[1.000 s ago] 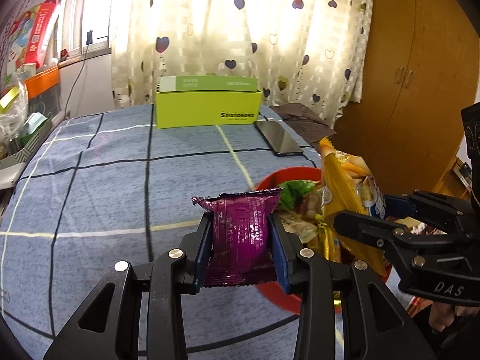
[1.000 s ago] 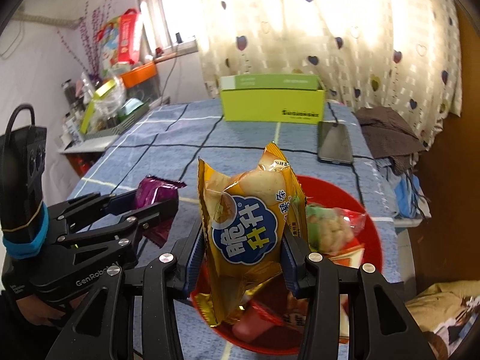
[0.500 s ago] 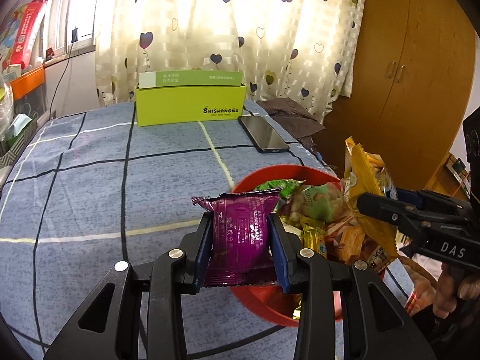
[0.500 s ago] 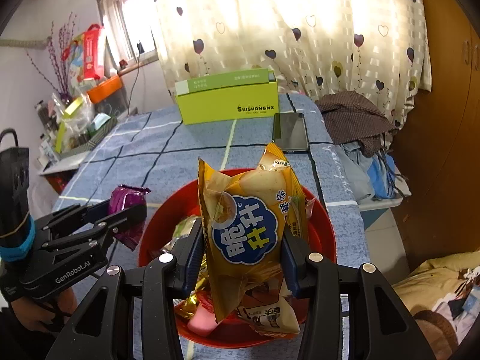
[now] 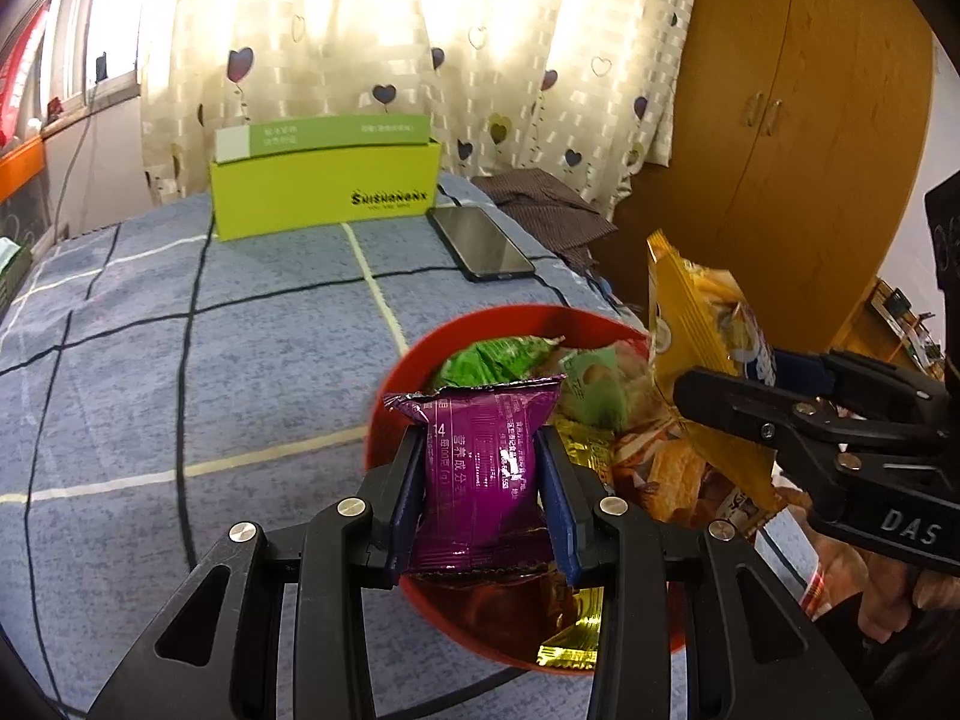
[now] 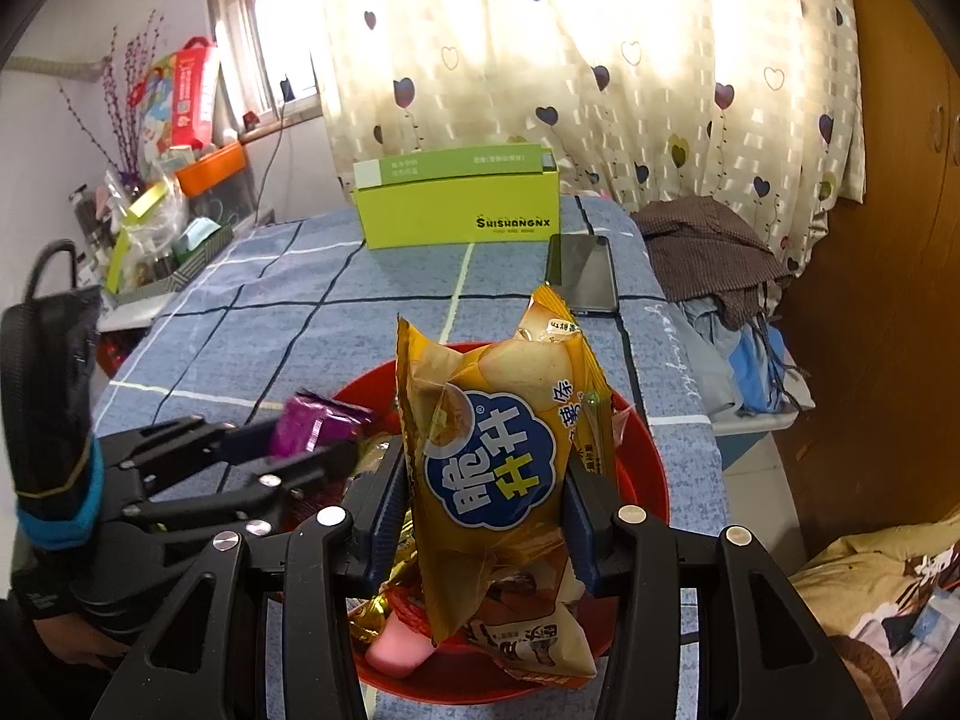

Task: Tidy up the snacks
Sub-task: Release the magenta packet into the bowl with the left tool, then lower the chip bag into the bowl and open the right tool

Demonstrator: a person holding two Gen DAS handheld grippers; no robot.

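Note:
My left gripper [image 5: 480, 480] is shut on a purple snack packet [image 5: 480, 474] and holds it upright over the near left rim of a red bowl [image 5: 390, 384]. The bowl holds several snack packets, among them a green one [image 5: 498, 360]. My right gripper [image 6: 480, 510] is shut on a yellow chip bag [image 6: 504, 480] with a blue logo, held upright above the red bowl [image 6: 645, 462]. The right gripper and its bag [image 5: 696, 330] show at the right of the left wrist view. The left gripper with the purple packet [image 6: 318, 423] shows at the left of the right wrist view.
A lime green box [image 5: 324, 192] stands at the far side of the blue checked tablecloth [image 5: 180, 360], with a black phone [image 5: 480, 243] beside it. Clothes [image 6: 708, 252] lie past the table's right edge. A cluttered shelf [image 6: 156, 228] stands at the left. A wooden wardrobe [image 5: 780, 120] is at the right.
Both grippers have moved toward the red bowl. The purple packet now hangs over the bowl's near rim, and the chip bag is over the bowl's middle.

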